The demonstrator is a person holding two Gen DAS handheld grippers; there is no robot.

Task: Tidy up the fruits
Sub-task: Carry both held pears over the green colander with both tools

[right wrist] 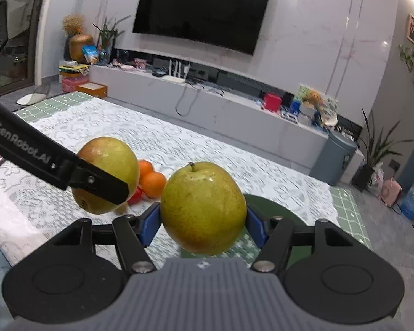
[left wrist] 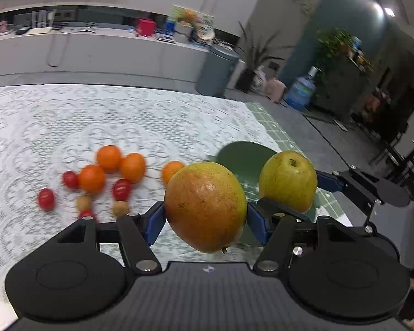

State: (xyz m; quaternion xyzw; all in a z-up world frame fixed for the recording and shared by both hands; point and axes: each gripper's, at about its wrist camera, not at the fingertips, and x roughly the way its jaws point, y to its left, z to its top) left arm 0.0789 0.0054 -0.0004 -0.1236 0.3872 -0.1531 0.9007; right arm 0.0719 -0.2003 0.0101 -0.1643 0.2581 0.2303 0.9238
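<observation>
Left gripper [left wrist: 205, 220] clamped on orange-yellow pear [left wrist: 205, 207]; right gripper [right wrist: 202, 223] on green pear [right wrist: 202, 208].
Both lifted above lace tablecloth [left wrist: 110, 115], left of green plate [left wrist: 244, 160].

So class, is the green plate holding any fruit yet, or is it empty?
Empty as far as visible: the green plate shows bare surface; both pears hang above, held in the fingers.

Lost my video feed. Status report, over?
Left gripper shut on orange-yellow pear. Right gripper shut on yellow-green pear. Both lifted off the white lace tablecloth. Dark green round plate ahead, nothing blocking.
</observation>
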